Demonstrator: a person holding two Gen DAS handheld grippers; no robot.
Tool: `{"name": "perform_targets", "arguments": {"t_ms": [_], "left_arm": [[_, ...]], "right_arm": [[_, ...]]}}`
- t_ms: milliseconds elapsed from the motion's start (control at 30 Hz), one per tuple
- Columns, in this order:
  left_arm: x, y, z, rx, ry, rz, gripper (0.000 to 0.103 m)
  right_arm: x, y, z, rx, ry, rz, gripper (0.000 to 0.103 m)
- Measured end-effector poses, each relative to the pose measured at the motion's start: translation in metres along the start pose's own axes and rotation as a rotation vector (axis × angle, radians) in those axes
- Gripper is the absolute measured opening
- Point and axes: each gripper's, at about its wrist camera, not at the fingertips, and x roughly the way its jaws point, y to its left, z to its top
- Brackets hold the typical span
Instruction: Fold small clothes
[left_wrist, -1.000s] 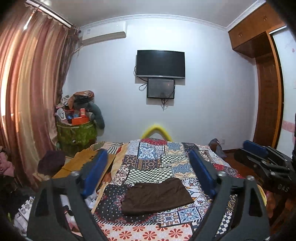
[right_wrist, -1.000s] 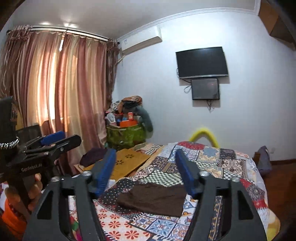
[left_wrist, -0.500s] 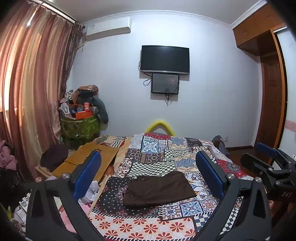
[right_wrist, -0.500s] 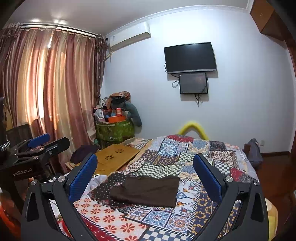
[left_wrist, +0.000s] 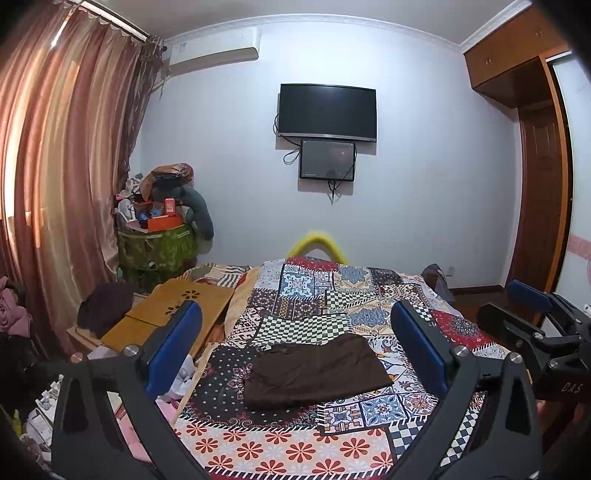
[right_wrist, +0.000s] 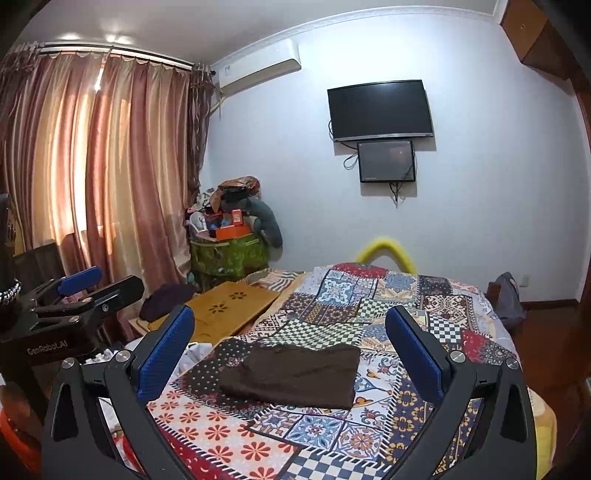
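A dark brown folded garment (left_wrist: 314, 369) lies flat on the patchwork bedspread (left_wrist: 314, 435), also in the right wrist view (right_wrist: 291, 373). My left gripper (left_wrist: 295, 325) is open and empty, held above and back from the garment. My right gripper (right_wrist: 288, 325) is open and empty, likewise raised short of the garment. The right gripper shows at the right edge of the left wrist view (left_wrist: 532, 310); the left gripper shows at the left edge of the right wrist view (right_wrist: 85, 288).
A wooden lap table (left_wrist: 173, 314) sits left of the bed, with a dark cloth (left_wrist: 103, 302) beside it. A green bin piled with clutter (left_wrist: 159, 247) stands by the curtains (left_wrist: 55, 184). A TV (left_wrist: 327, 110) hangs on the far wall. A wardrobe (left_wrist: 539, 184) stands right.
Both grippers have opened wider and drawn back and up from the bed. The brown garment has stayed where it lies.
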Motion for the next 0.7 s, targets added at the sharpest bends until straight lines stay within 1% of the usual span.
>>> {"name": "perform_targets", "arguments": {"t_ms": [700], "left_arm": [[0.001,0.0038,-0.0004,-0.01,0.004,-0.009,0.103]], "right_arm": [[-0.0022,-0.008,0.0,0.022,0.006,-0.013,0.103]]}}
